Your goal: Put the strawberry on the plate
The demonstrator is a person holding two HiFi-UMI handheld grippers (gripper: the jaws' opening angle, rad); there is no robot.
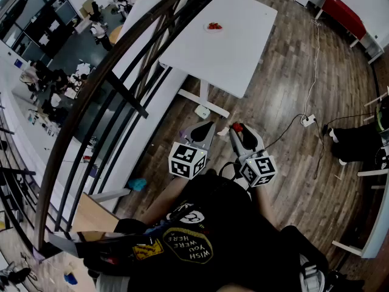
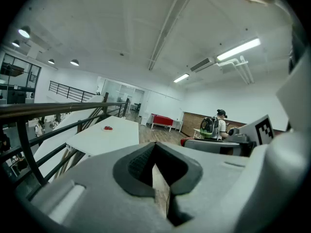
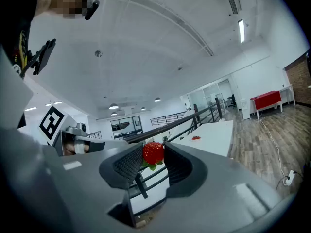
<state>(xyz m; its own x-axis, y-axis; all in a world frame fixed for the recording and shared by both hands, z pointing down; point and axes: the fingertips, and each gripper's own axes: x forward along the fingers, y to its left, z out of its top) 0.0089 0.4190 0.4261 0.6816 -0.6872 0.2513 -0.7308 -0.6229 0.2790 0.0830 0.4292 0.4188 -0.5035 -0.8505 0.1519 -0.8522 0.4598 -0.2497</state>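
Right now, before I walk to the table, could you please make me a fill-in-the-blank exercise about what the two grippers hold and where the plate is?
1. The right gripper holds a red ____ between its jaws.
2. The plate stands on a ____ table.
3. Between the jaws of the left gripper there is ____.

Missing words: strawberry; white; nothing.
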